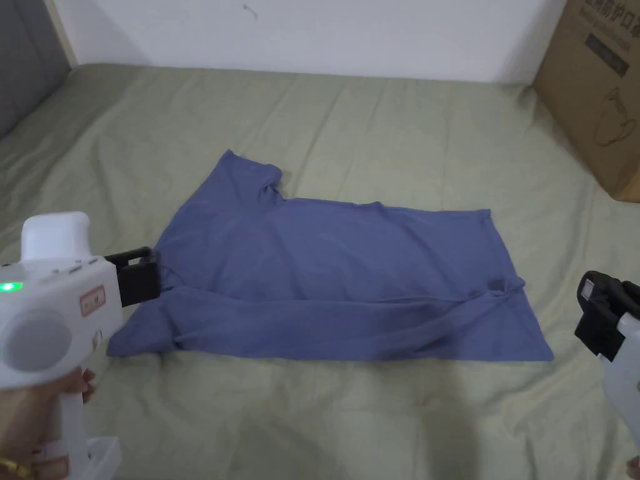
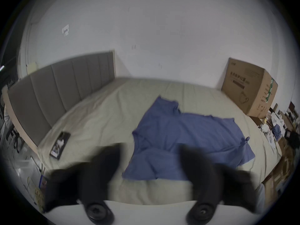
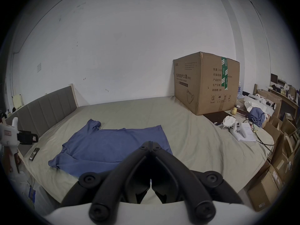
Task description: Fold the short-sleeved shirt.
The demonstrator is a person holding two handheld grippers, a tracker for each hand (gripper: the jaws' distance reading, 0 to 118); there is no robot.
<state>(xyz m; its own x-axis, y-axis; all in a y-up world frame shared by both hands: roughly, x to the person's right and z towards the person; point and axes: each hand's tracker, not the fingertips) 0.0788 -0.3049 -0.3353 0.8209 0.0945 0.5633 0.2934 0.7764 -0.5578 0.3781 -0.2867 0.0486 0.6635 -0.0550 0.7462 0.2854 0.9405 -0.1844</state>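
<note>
The blue shirt (image 1: 337, 287) lies partly folded on the bed (image 1: 375, 125). The left tool (image 2: 149, 162) hangs beside its collar end, jaws apart and empty; the right tool (image 3: 151, 143) is closed on nothing.

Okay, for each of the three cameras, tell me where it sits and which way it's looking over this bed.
Head view: on the person's head, looking down at the blue shirt on the bed; left tool and right tool show at the edges.
Left gripper view: rides the left tool, jaws apart, facing across the shirt to the wall.
Right gripper view: rides the right tool, jaws together, facing shirt and cardboard box.
Shared: all three show shirt and box.
</note>
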